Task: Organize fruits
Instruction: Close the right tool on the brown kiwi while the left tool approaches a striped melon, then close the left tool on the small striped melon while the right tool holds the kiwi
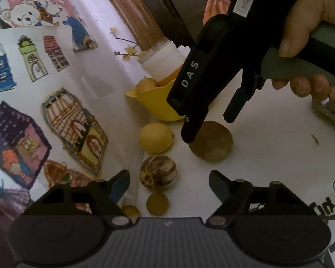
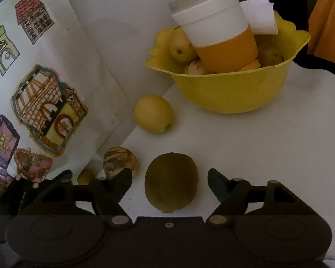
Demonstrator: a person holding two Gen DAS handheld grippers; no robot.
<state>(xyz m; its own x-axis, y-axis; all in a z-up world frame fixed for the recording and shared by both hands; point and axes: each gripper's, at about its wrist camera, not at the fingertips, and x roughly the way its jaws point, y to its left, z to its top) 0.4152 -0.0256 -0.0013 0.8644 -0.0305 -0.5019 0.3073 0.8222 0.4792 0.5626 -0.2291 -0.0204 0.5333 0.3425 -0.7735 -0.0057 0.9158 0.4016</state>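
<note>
A brown kiwi [image 2: 170,182] lies on the white table between the spread fingers of my right gripper [image 2: 169,178], which is open around it. In the left wrist view the kiwi [image 1: 212,143] sits under the right gripper's black body [image 1: 212,67]. A lemon [image 2: 153,113] [image 1: 155,137], a striped round fruit [image 2: 119,162] [image 1: 158,172] and a small yellow fruit [image 1: 157,203] lie beside it. My left gripper [image 1: 169,182] is open and empty, near the striped fruit. A yellow bowl [image 2: 234,89] [image 1: 154,102] holds several fruits.
An orange and white cup [image 2: 216,31] stands tilted in the bowl with a white napkin [image 2: 260,14]. A cloth printed with houses [image 2: 44,102] hangs at the left, against the table edge. Another small yellow fruit [image 2: 84,177] lies near the left fingertip.
</note>
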